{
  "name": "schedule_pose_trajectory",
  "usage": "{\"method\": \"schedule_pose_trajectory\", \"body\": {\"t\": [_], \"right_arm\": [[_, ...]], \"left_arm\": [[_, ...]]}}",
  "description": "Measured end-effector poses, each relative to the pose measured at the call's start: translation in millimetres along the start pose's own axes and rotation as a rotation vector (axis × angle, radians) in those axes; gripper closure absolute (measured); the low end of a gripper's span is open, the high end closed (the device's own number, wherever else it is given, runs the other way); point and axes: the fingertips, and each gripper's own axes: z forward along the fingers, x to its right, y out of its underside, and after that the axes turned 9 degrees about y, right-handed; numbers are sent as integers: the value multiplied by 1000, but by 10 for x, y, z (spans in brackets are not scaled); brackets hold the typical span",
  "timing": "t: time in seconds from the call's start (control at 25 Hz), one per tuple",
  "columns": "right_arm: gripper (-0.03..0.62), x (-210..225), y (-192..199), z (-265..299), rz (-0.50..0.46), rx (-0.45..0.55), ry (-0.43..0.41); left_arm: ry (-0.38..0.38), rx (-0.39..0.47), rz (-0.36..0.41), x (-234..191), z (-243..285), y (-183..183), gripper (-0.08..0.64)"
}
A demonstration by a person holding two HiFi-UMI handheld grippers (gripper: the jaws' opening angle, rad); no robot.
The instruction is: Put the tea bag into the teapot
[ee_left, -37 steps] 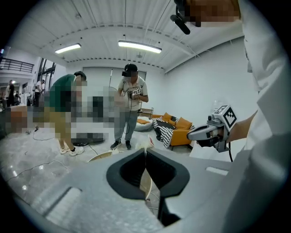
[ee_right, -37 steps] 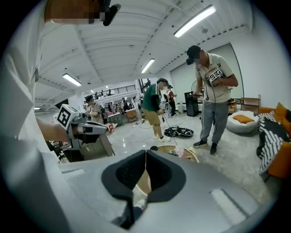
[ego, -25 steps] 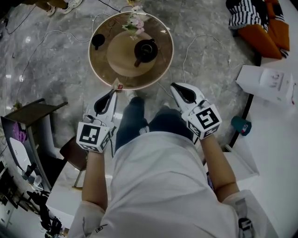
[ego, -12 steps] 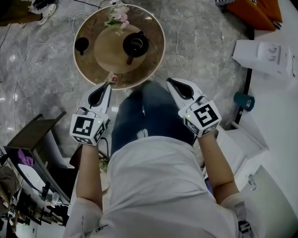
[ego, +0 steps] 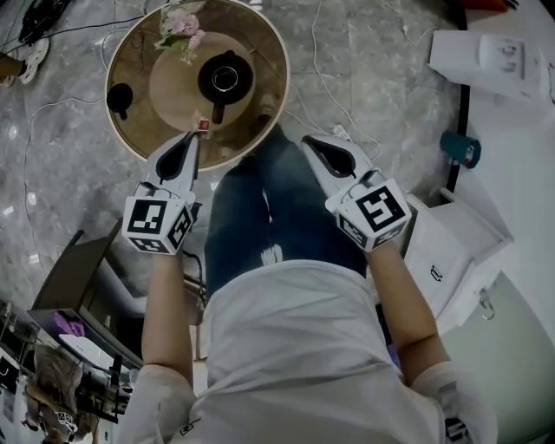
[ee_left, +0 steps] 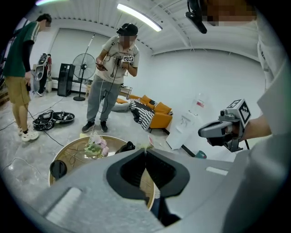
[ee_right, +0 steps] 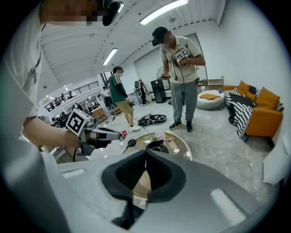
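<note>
In the head view a black teapot (ego: 224, 80) stands with its top uncovered on a wooden disc in the middle of the round table (ego: 264, 52). My left gripper (ego: 199, 132) reaches over the table's near rim, just short of the teapot. It is shut on the tea bag, whose small red tag (ego: 203, 125) shows at the tips. The right gripper view shows the same tag (ee_right: 123, 133) in the left gripper (ee_right: 119, 134), with the teapot (ee_right: 156, 146) beyond. My right gripper (ego: 305, 140) hangs shut with nothing in it, right of the table over my legs.
A small round black piece (ego: 119, 97) and a bunch of flowers (ego: 178, 24) also sit on the table. Cables trail over the marble floor. White boxes and a teal cup (ego: 460, 147) stand at the right. A person (ee_left: 111, 77) stands beyond the table.
The table has slid left and nearer in the head view. My left gripper's tip, short of the rim before, now reaches over it toward the teapot. Both grippers stay shut.
</note>
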Motion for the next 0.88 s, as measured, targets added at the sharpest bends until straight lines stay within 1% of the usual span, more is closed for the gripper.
{"method": "schedule_pose_trajectory", "body": {"t": [0.28,0.6,0.76,0.88], "right_arm": [[586,397,-12,138,59,-16,64],[586,662,-58,279,101,-34,85],[586,752,-35,344,118,-52,88],[586,818,-49,358,129,-57,90]], "left_arm": [[57,-71,7,-263,643,46,552],[79,-191,17,-579,1272,156,552],[74,-273,13,-730,1481,294,552],[83,-353,33,-758,1581,404,552]]}}
